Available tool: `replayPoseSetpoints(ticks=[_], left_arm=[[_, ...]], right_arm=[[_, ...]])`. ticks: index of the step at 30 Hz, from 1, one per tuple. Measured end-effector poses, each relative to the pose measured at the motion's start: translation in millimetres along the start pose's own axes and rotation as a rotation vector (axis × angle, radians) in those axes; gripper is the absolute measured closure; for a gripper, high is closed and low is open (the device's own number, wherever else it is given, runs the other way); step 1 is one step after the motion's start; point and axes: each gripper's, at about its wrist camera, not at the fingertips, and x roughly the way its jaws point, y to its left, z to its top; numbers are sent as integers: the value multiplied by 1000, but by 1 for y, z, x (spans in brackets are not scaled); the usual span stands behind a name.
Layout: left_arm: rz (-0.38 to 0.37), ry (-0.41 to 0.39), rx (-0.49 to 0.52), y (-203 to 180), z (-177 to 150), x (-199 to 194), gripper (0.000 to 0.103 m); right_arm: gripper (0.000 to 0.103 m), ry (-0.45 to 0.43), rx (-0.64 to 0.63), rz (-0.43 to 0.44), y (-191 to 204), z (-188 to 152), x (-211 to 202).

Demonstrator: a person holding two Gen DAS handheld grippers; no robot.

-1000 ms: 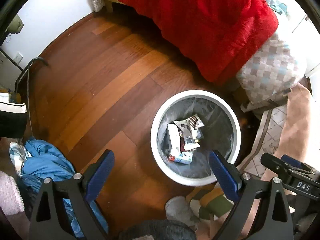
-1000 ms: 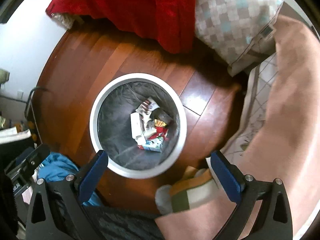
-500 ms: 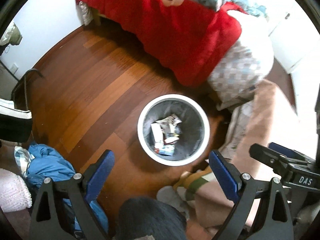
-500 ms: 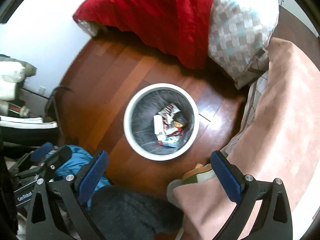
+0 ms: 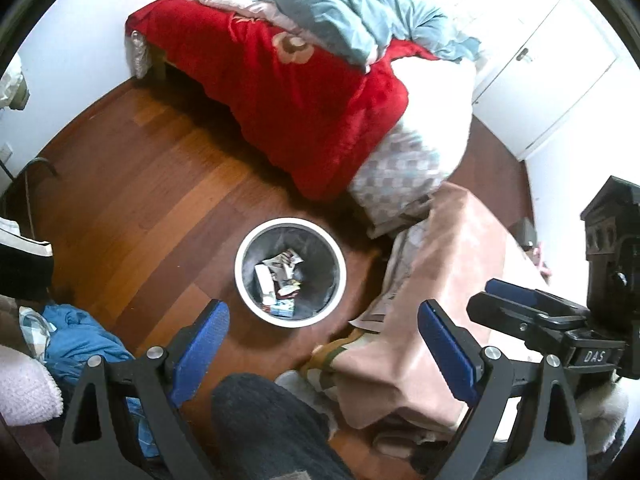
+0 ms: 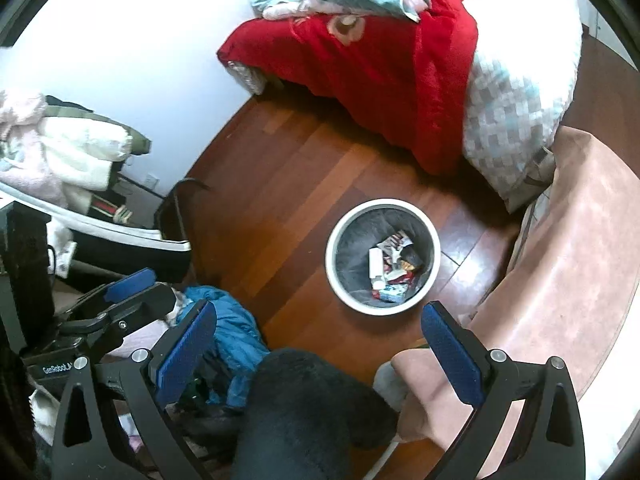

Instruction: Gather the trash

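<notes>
"DAS" is printed in white on the right gripper's (image 5: 532, 312) black body in the left wrist view; "GenRobot" on the left gripper's (image 6: 136, 294) body in the right wrist view. Both hang released — blue ribbed pads spread wide, nothing between them. The round white-rimmed trash bin (image 5: 290, 272), lined with a grey bag, stands on glossy wood planks (image 5: 132, 204) holding crumpled wrappers and small cartons (image 5: 280, 276), possibly snack packaging — print unreadable. A red blanket (image 5: 296, 92) drapes the bed.

Wood floor (image 5: 132, 200) carries white bin (image 5: 244, 256), blue garment (image 5: 80, 344).
</notes>
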Motion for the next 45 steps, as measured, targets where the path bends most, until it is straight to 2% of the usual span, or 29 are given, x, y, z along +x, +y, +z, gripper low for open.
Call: replayPoseSetpoints(ticks=[6, 11, 24, 26, 45], left_arm=[[-37, 0, -7, -3, -3, -10, 7], [-51, 14, -17, -2, -5, -6, 7], [-41, 12, -19, -4, -7, -7, 7], [-39, 12, -18, -1, -5, -8, 0], [-67, 13, 8, -9, 0, -14, 0]], right_arm=[[0, 0, -14, 15, 8, 0, -20], [0, 23, -16, 18, 6, 1, -15], [0, 40, -17, 21, 4, 1, -10], [0, 43, -21, 19, 4, 1, -9], [0, 46, -37, 15, 3, -3, -16]])
